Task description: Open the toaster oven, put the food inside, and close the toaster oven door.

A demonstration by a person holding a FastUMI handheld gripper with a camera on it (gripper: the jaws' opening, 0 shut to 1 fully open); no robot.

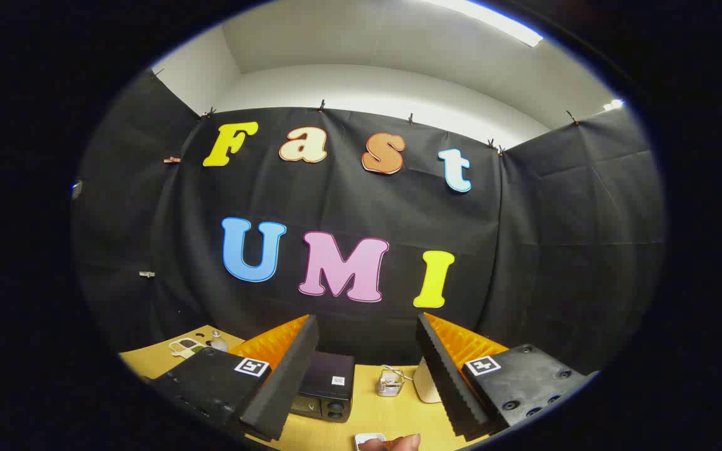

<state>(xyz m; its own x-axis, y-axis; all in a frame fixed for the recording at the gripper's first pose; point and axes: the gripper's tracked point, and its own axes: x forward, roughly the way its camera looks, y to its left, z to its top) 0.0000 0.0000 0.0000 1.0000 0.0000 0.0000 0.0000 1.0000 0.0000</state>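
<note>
Two fingers (367,376) are seen closest to the camera, spread wide apart and released, with nothing held between them. Between their tips and just below, a person's fingertip (406,442) is seen touching a small white plate (370,440), on which something orange is barely visible; what it is cannot be told. Beyond the fingers, the toaster oven (326,393) is set on the yellow worktop (392,416), just beside the left finger, with its door shut and two knobs seen on its front. To its right, well apart from it, a small wire rack (390,382) is placed, and a pale rounded object (427,388) is partly hidden behind the right finger. At the worktop's far left, a few small items (195,344) are laid near the black cloth wall (524,250).
</note>
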